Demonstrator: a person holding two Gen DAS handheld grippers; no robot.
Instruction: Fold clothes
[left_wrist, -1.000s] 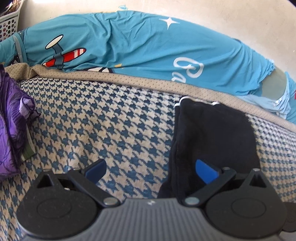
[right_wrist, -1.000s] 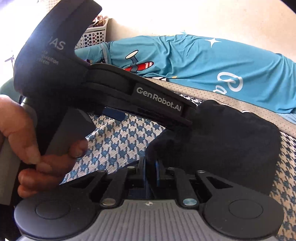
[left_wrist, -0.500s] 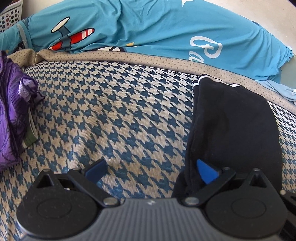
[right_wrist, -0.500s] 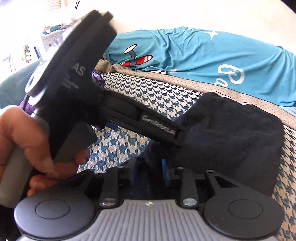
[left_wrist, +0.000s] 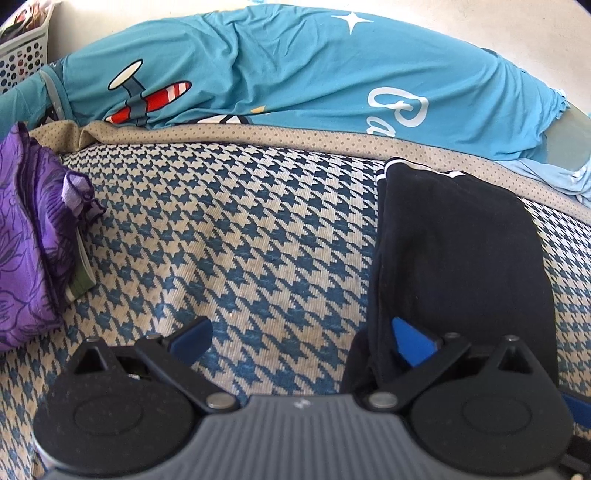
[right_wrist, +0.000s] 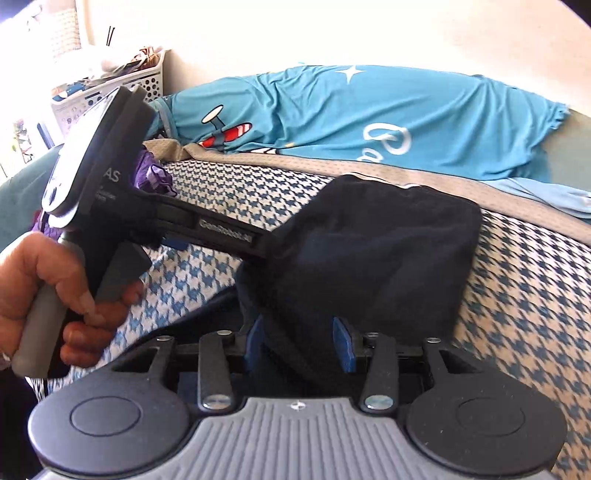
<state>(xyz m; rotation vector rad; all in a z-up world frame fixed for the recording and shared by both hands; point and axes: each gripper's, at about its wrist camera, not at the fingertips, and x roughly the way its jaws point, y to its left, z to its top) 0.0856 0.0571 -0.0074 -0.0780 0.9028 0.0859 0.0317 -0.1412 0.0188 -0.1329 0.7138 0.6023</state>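
2 large pieces cover the scene: a blue-and-cream houndstooth bed cover (left_wrist: 229, 236) near the cameras, and a turquoise sheet (left_wrist: 314, 70) with a plane print heaped along its far edge. Next in size, a folded black garment (left_wrist: 458, 258) lies flat on the right side of the cover, and a purple floral garment (left_wrist: 26, 251) sits bunched at the left edge. Far left stands a white perforated basket (right_wrist: 110, 92). The left hand-held gripper (left_wrist: 301, 338) is spread wide, its right pad on the black garment's near edge, pinching nothing. The right hand-held gripper (right_wrist: 301, 341) is opening, black cloth loose between its pads. A hand (right_wrist: 48, 280) grips the left handle.
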